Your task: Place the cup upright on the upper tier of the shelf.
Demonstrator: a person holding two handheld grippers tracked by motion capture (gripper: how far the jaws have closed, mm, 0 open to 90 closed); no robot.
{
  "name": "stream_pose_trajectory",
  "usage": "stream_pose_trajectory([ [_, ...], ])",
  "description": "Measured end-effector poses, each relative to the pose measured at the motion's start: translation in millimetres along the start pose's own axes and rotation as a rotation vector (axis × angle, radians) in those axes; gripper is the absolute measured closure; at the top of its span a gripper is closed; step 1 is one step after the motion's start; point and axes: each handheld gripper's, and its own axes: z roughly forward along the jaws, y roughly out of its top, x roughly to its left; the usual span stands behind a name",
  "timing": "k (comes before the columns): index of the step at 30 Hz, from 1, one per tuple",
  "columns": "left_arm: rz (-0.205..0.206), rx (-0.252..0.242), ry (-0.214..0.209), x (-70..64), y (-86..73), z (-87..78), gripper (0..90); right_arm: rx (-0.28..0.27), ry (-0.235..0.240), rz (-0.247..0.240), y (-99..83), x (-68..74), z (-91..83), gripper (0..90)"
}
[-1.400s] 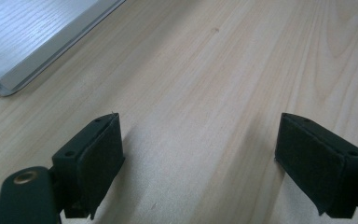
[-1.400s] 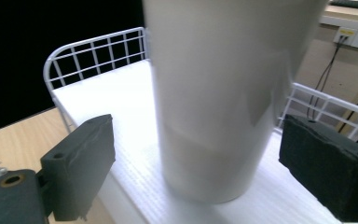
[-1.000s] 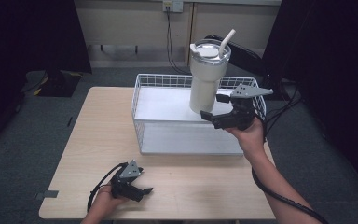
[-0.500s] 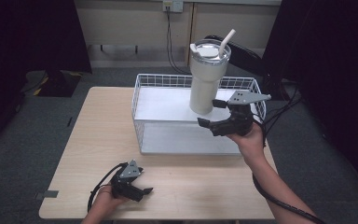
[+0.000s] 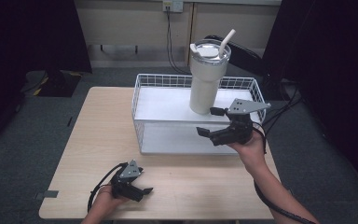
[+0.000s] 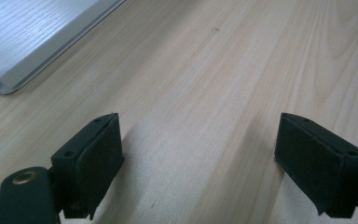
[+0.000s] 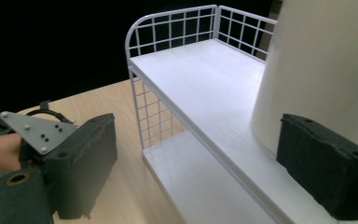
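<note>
- Tall cream tumbler (image 5: 206, 79) with lid and straw (image 5: 226, 42) stands upright on the top shelf of the white wire rack (image 5: 161, 105), toward its right end.
- Wooden table (image 5: 98, 135) left of the rack lies bare.
- Right gripper (image 5: 212, 122), jaws wide apart, has let go of the tumbler and backed away toward the rack's front edge.
- Left gripper (image 5: 140, 189), jaws apart, stays low at the table's near edge.

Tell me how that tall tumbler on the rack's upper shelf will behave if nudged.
The tumbler looks tall and narrower at the base, so probably tippy. Its smooth wall may slip in the pads. The straw suggests liquid inside, so possibly heavy.
</note>
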Motion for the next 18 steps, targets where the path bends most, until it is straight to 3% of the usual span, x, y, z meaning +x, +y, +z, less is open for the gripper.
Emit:
stream_pose_trajectory([
  [18, -0.003, -0.002, 0.0, -0.2, -0.1, 0.1, 14.5, 0.027, 0.023, 0.002, -24.3, 8.2, 0.2, 12.2],
])
